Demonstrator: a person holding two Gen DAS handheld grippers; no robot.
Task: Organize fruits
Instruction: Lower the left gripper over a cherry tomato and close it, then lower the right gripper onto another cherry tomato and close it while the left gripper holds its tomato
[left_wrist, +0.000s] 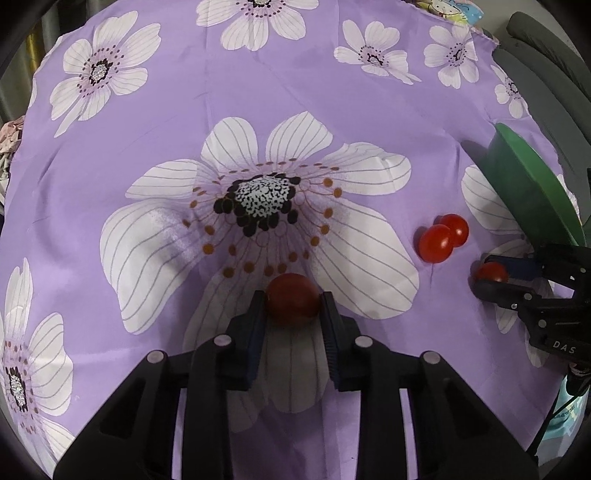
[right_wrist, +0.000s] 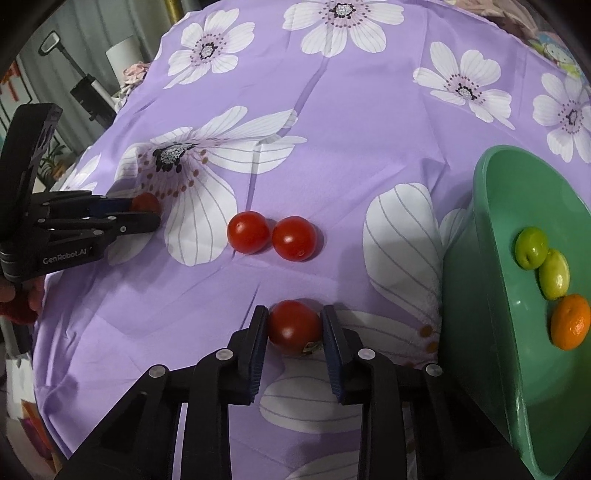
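Tomatoes: we found each black claw clamped on one round red tomato, left claw and right claw, on the purple flowered tablecloth; two more tomatoes lay touching between them, near the green plastic bowl.

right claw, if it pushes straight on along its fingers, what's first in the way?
The right claw is already shut on a tomato. Straight beyond lies the purple cloth, then probably the tomato pair; depth is unclear.

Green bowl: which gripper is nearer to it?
Right. The right gripper holds a tomato just beside the green bowl; the left gripper is far across the cloth.
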